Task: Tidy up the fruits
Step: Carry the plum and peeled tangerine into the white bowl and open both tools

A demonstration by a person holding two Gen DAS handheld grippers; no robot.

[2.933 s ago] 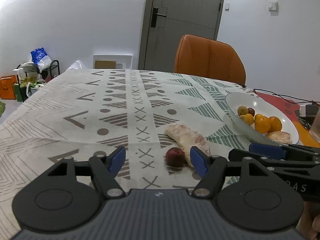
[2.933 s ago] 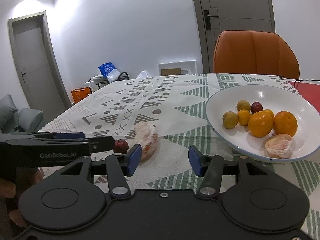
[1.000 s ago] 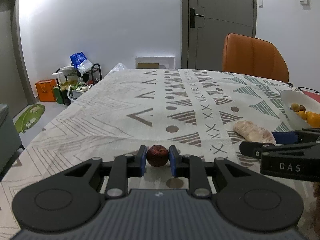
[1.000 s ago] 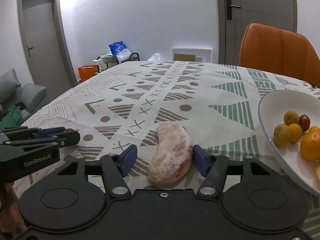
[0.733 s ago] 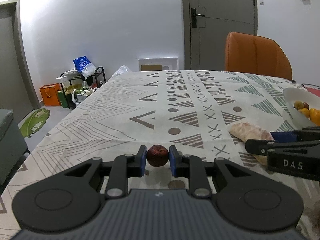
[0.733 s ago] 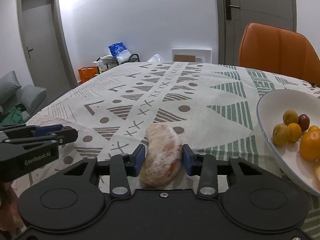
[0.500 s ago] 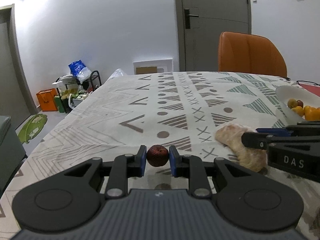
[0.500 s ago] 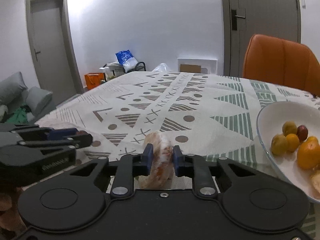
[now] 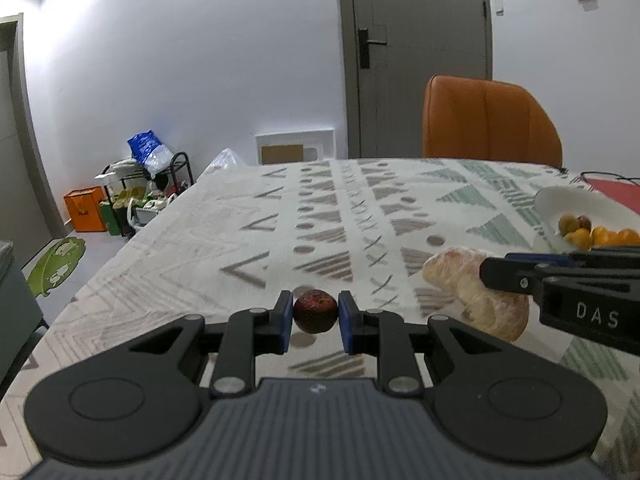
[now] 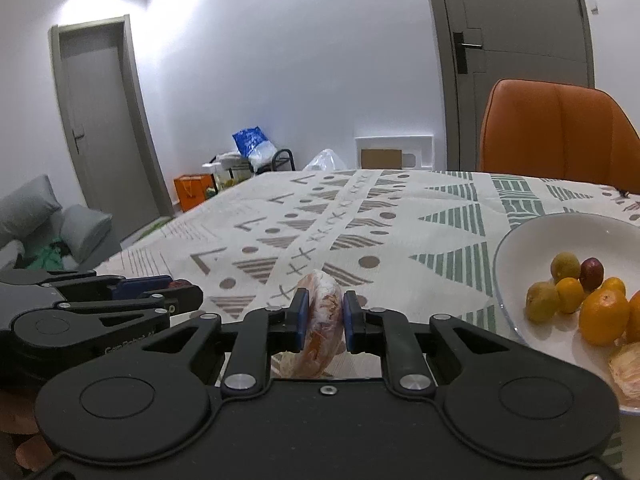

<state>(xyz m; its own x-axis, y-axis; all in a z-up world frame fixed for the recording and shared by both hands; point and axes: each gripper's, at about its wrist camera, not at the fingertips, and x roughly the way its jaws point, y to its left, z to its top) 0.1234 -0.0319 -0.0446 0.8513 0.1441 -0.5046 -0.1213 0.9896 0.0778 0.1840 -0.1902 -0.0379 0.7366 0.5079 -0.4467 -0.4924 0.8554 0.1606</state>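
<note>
My left gripper (image 9: 315,322) is clamped on a small dark red fruit (image 9: 315,315), blue pads pressing both sides, held just above the patterned tablecloth (image 9: 320,208). My right gripper (image 10: 323,322) is pinched tight on a peeled citrus piece (image 10: 322,320), pale with orange flesh showing; its jaws have just been closing and the piece is squeezed between the pads. In the left wrist view that same piece (image 9: 476,292) hangs from the right gripper's fingers, clear of the cloth as far as I can tell.

Writing: white letters "DAS" (image 9: 596,315) on the side of the right gripper body. On the left gripper's side in the right wrist view, a partial white label (image 10: 128,346) reads like "GenRobot", end cut off. Small logo mark on the left gripper's ribbed top, too small to read.

White bowl (image 10: 520,248) sits to the right on the table, holding oranges (image 10: 602,316), a few small yellow-green fruits (image 10: 542,302), one dark red fruit (image 10: 591,274) and another peeled piece (image 10: 626,368) at the near rim. Orange chair (image 10: 556,136) behind the table, grey door (image 9: 416,56) beyond. Blue bag (image 9: 146,152) on a rack and an orange box (image 9: 84,210) by the far wall, any print there unreadable.
</note>
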